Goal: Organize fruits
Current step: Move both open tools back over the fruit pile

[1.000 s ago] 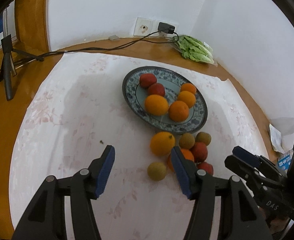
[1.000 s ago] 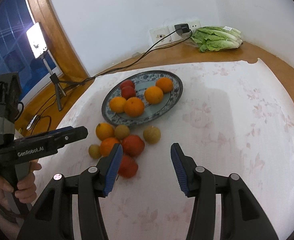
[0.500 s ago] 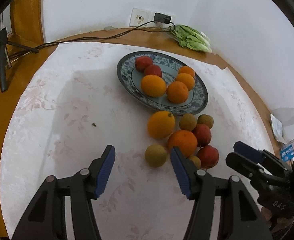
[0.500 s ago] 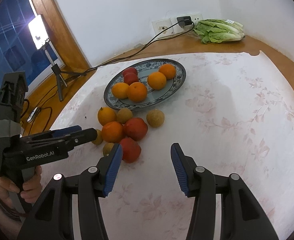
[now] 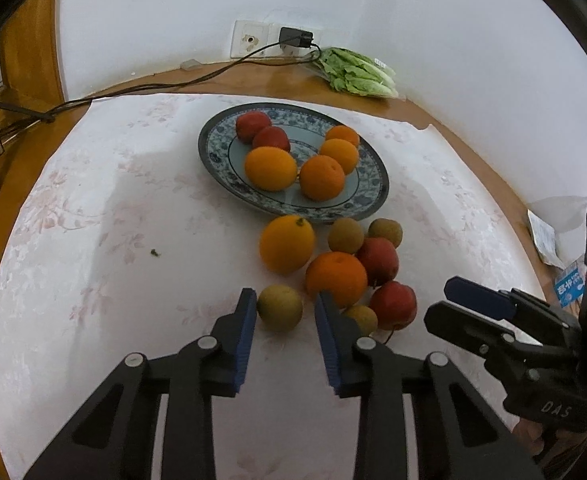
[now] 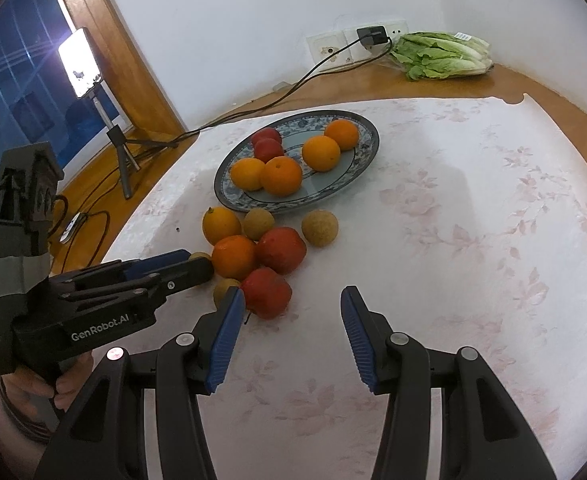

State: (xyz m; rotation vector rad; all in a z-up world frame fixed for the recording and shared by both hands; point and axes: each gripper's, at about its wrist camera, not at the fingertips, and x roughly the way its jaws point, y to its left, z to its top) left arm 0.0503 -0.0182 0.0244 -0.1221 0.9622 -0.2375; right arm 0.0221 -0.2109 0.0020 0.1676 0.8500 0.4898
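White floral tablecloth; blue-patterned ceramic plate holds four oranges, two red fruits. Beside its rim lie two oranges, two red fruits, four small brownish-green round fruits. Left gripper jaws, just closing, flank one small brownish-green fruit, gap on one side. Right gripper jaws spread, empty

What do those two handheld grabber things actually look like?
Both are black plastic. The left gripper and right gripper each have two fingers lined with ribbed blue pads and silver pivot screws. White "GenRobot.AI" lettering marks the left one's side, with grey tape above.
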